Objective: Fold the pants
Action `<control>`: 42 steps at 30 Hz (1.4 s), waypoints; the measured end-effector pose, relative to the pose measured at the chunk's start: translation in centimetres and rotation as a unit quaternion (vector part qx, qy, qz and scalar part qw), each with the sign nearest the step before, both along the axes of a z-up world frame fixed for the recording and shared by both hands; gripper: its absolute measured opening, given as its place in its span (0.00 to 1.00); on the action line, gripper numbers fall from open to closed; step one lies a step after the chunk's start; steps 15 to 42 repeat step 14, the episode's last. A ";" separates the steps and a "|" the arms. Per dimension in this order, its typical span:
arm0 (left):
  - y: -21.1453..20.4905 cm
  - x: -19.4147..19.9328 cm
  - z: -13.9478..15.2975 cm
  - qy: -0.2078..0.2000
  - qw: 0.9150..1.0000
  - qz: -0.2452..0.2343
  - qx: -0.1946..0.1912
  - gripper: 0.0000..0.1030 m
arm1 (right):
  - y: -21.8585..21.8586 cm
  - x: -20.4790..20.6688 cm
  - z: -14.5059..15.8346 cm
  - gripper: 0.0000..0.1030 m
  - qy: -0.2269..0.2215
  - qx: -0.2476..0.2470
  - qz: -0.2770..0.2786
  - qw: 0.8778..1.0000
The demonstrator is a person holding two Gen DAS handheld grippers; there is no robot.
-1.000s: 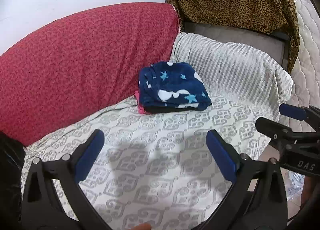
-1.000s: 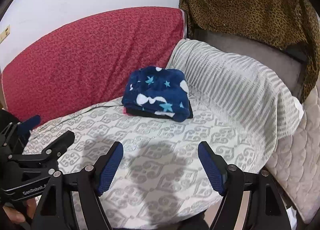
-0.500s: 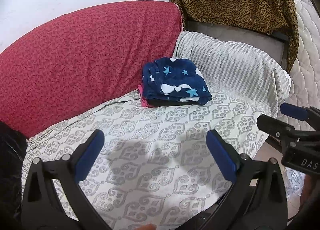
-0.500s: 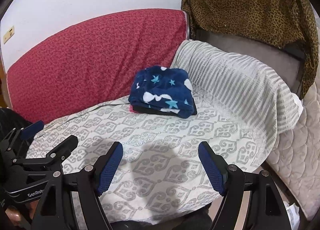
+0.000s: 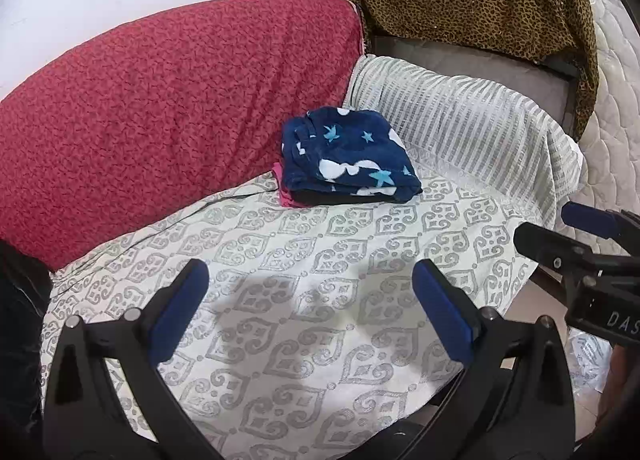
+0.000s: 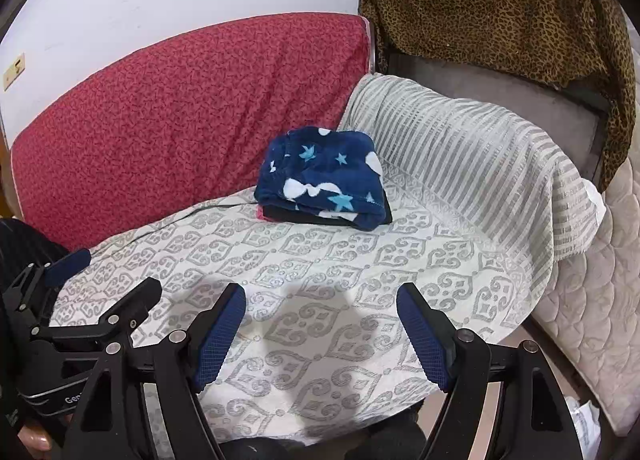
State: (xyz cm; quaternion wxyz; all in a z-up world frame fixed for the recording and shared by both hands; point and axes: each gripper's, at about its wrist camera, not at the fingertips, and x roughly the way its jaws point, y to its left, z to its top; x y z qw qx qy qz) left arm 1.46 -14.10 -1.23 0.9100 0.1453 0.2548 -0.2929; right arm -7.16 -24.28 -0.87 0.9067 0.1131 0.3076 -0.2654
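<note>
Pants (image 5: 346, 158) folded, well ahead of both grippers' jaws, L (image 5: 310, 306) & R (image 6: 322, 334) spread.

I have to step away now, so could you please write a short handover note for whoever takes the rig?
Left hand-held gripper: open, holding nothing, above the patterned bed cover.
Right hand-held gripper: open, holding nothing, above the same cover.
Navy star-print pants: folded, on top of a stack with a black item and a pink item beneath, at the far side beside the red cushion.
Done: these pants look folded and stacked.
Left: no unfolded pants in view; check elsewhere.
</note>
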 end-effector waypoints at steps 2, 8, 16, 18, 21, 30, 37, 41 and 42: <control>0.0 0.0 -0.1 -0.001 1.000 0.000 0.002 0.98 | 0.0 0.0 0.0 0.77 0.000 0.000 0.000 1.000; 0.0 -0.1 0.0 0.000 1.000 -0.003 0.000 0.98 | 0.0 0.1 0.1 0.77 0.001 0.002 0.003 1.000; 0.1 -0.2 0.1 -0.002 1.000 -0.003 0.001 0.98 | 0.0 0.2 0.1 0.77 0.003 0.000 0.003 1.000; 0.1 -0.2 0.1 -0.002 1.000 -0.003 0.001 0.98 | 0.0 0.2 0.1 0.77 0.003 0.000 0.003 1.000; 0.1 -0.2 0.1 -0.002 1.000 -0.003 0.001 0.98 | 0.0 0.2 0.1 0.77 0.003 0.000 0.003 1.000; 0.1 -0.2 0.1 -0.002 1.000 -0.003 0.001 0.98 | 0.0 0.2 0.1 0.77 0.003 0.000 0.003 1.000; 0.1 -0.2 0.1 -0.002 1.000 -0.003 0.001 0.98 | 0.0 0.2 0.1 0.77 0.003 0.000 0.003 1.000; 0.1 -0.2 0.1 -0.002 1.000 -0.003 0.001 0.98 | 0.0 0.2 0.1 0.77 0.003 0.000 0.003 1.000; 0.1 -0.2 0.1 -0.002 1.000 -0.003 0.001 0.98 | 0.0 0.2 0.1 0.77 0.003 0.000 0.003 1.000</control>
